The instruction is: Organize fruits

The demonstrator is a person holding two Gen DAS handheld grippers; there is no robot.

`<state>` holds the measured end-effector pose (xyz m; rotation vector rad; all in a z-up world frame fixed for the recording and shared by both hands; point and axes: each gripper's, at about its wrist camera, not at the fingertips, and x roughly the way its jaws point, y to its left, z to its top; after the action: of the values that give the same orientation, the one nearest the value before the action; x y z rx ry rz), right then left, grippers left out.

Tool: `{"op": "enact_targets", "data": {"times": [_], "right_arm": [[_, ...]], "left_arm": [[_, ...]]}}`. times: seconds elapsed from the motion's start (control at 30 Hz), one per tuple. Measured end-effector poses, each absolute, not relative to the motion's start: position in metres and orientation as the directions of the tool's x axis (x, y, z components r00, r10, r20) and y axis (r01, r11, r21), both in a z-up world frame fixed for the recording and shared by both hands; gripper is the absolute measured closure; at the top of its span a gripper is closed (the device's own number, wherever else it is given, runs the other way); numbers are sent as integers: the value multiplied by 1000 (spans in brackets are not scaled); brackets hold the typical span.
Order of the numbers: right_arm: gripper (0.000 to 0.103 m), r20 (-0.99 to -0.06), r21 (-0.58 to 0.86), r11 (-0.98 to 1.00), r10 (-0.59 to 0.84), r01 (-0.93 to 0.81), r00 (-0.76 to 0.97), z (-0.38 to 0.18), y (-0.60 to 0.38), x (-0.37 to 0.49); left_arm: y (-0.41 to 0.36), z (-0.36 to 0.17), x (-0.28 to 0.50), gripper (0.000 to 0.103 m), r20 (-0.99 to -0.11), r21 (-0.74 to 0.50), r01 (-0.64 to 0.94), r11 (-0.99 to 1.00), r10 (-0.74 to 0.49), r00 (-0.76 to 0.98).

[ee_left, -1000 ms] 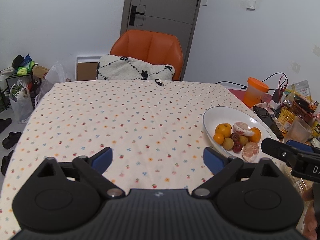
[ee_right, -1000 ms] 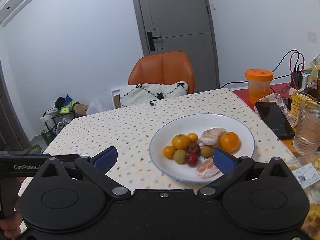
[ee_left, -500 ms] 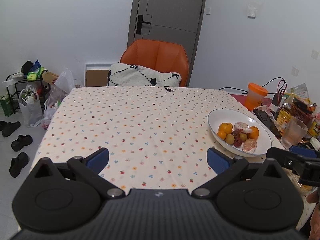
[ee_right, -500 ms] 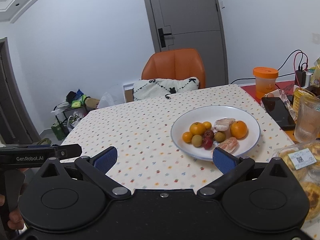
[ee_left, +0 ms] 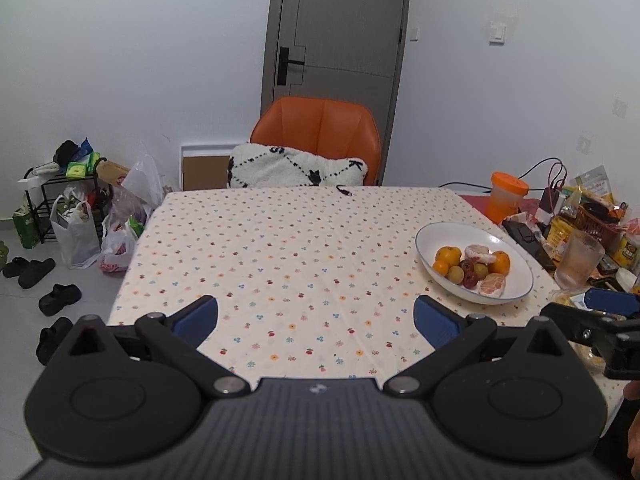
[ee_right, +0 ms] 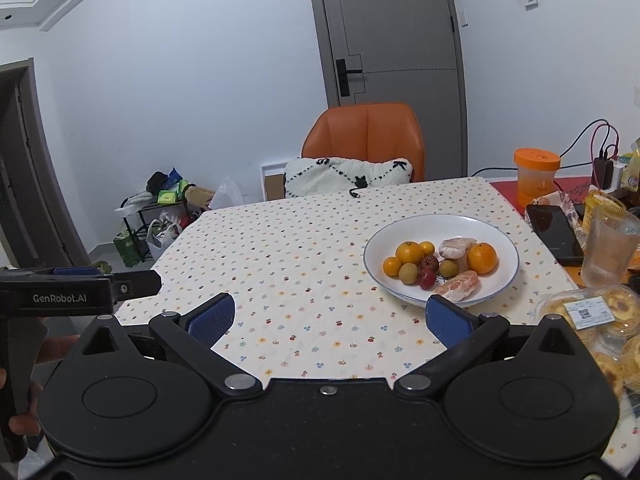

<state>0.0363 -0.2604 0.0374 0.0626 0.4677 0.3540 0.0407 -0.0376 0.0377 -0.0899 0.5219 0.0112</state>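
A white plate (ee_right: pixel 496 228) (ee_left: pixel 444 236) sits on the right part of the table with several fruits in it: oranges (ee_right: pixel 481 257) (ee_left: pixel 448 256), small red and yellow-green fruits (ee_right: pixel 427 277), and peeled citrus pieces (ee_right: pixel 458 286) (ee_left: pixel 492 285). My right gripper (ee_right: pixel 330 317) is open and empty, held near the table's front edge, short of the plate. My left gripper (ee_left: pixel 316 320) is open and empty too, above the front middle of the tablecloth, left of the plate. Each gripper shows at the side of the other's view.
The table wears a flower-print cloth (ee_left: pixel 300 248). To the plate's right stand a ribbed glass (ee_right: pixel 608 246), a black phone (ee_right: pixel 554 232), an orange-lidded jar (ee_right: pixel 536 178), a tart package (ee_right: pixel 600 316) and snacks. An orange chair (ee_left: pixel 320 132) with a cushion is behind. Bags and shoes (ee_left: pixel 52 300) lie on the floor, left.
Both grippers have pulled back and up from the table; the plate looks smaller and farther off in both views. Both stay open and empty.
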Motion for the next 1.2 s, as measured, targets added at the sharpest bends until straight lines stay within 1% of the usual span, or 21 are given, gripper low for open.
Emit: {"op": "enact_targets", "data": {"times": [0.17, 0.43, 0.53, 0.6, 1.2], "right_arm": [[0, -423, 138, 933, 358, -332, 833, 46, -263, 22], [0, -393, 112, 921, 385, -372, 835, 56, -264, 4], [0, -385, 97, 917, 393, -386, 835, 59, -262, -2], [0, -379, 98, 915, 397, -390, 836, 60, -262, -5], [0, -407, 135, 910, 412, -393, 815, 47, -259, -1]], "left_arm": [[-35, 48, 27, 0, -494, -61, -38, 997, 3, 870], [-24, 58, 4, 0, -480, -88, -15, 996, -30, 877], [-23, 62, -4, 0, -460, -67, -34, 997, -1, 888], [-20, 63, -8, 0, -457, -74, -39, 997, 1, 889], [-13, 52, -8, 0, -483, -75, -52, 996, 9, 875]]}}
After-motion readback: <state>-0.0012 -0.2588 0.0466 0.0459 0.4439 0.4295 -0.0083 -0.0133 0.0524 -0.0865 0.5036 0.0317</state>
